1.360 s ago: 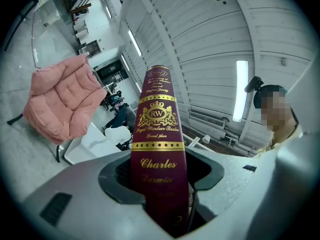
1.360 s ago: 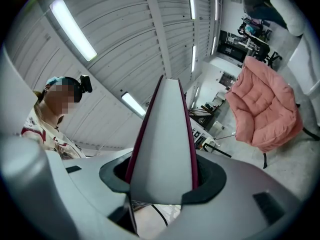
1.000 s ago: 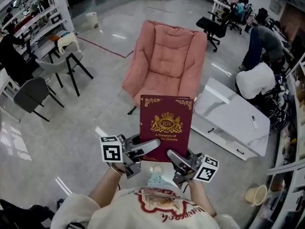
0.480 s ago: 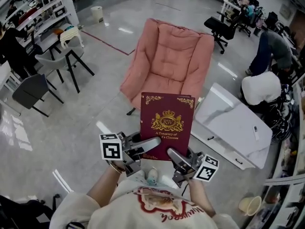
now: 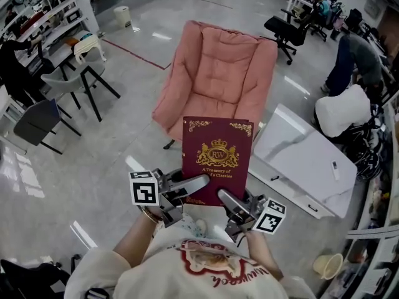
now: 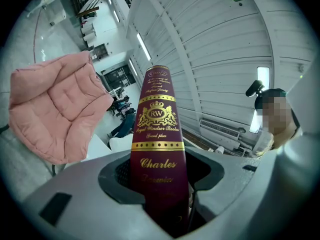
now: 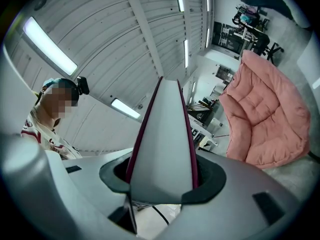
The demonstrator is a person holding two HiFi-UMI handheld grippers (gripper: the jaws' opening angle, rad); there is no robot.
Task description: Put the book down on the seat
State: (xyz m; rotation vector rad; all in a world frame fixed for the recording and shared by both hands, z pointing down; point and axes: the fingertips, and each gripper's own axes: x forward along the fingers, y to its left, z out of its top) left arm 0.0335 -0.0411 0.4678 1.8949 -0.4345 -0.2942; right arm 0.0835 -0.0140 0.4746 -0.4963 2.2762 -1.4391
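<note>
A maroon hardback book [image 5: 217, 157] with a gold crest is held flat in front of me, over the floor and short of the pink padded chair [image 5: 215, 86]. My left gripper [image 5: 199, 185] is shut on the book's near left corner. My right gripper [image 5: 225, 199] is shut on its near right corner. In the left gripper view the book's spine [image 6: 157, 124] stands between the jaws of the left gripper [image 6: 160, 184], with the chair [image 6: 55, 109] at the left. In the right gripper view the white page edge [image 7: 165, 139] fills the jaws of the right gripper [image 7: 162, 184], with the chair [image 7: 265, 119] at the right.
A white low cabinet [image 5: 305, 161] lies on the floor right of the chair. Grey chairs [image 5: 81, 83] and shelving stand at the left. A black office chair [image 5: 283, 33], a bent-over person [image 5: 358, 52] and a white bundle [image 5: 340, 111] are at the back right.
The scene has shifted a little in the head view and the pink chair looks slightly larger. Both grippers hold the book just as before.
</note>
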